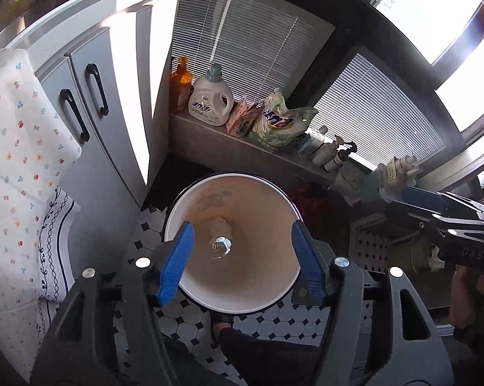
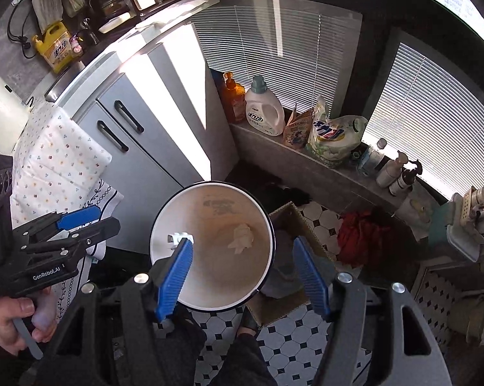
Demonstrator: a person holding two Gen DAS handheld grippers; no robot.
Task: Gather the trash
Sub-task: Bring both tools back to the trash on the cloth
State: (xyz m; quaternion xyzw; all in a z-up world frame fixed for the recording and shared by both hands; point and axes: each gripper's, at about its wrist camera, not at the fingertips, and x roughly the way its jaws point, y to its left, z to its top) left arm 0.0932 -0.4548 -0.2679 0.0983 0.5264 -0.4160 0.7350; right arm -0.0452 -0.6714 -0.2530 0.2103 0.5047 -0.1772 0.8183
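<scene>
White scrap (image 2: pixel 180 237) partly hidden by released right tongs (image 2: pixel 242 251); left tongs (image 1: pixel 240 244) released.

black hand-held gripper (image 1: pixel 240 259), blue ribbed pads (image 1: pixel 176 265)

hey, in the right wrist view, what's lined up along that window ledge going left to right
Amber pump bottle → white detergent jug → small printed pouch → green and white refill bag → clear capped bottle → white pump bottle → dark pump bottle.
</scene>
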